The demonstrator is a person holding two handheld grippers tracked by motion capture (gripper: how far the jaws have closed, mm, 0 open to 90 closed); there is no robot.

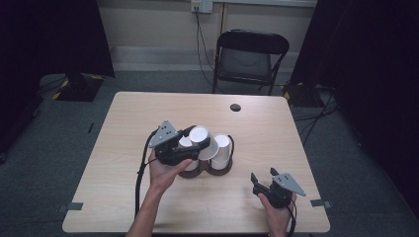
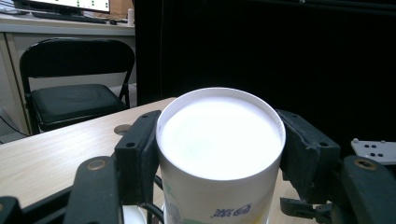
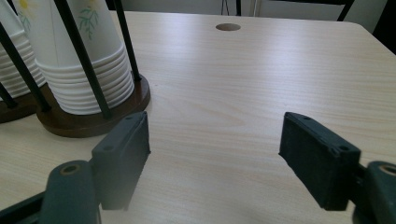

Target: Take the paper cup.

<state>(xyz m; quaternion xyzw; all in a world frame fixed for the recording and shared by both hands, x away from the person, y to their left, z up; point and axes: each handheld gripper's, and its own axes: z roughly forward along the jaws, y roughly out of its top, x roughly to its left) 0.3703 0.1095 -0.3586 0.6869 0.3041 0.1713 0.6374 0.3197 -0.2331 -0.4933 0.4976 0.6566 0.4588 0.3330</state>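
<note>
Currently you are clamping one white paper cup point(image 2: 220, 154) in your left claw point(image 1: 184, 148), bottom outward, above the wooden cup holder point(image 1: 206, 169) mid-worktop point(image 1: 262, 148). Your right claw point(image 3: 215, 163) is resting released, empty, near the stacked cups point(image 3: 81, 60).

The tabletop point(image 3: 261, 93) is pale wood-look laminate, smooth with a faint sheen and a fine straight grain. The cup point(image 2: 219, 154) clamped in the left hand-held gripper point(image 2: 219, 140) is white paper, matt, with a thin rolled rim and a small printed mark low on its wall (blue and green ink). The stacked cups point(image 3: 79, 60) look like the same matt paper, ribbed where their rims nest, with printed green leaves. Their holder point(image 3: 88, 119) has a dark brown, wood-like round base and thin black rods, smooth. The right hand-held gripper point(image 3: 215, 154) wears black pads, dull and slightly grainy, like rubber or matt plastic. The chair point(image 2: 70, 93) has glossy black metal tubing and a black padded seat with a soft sheen.
</note>
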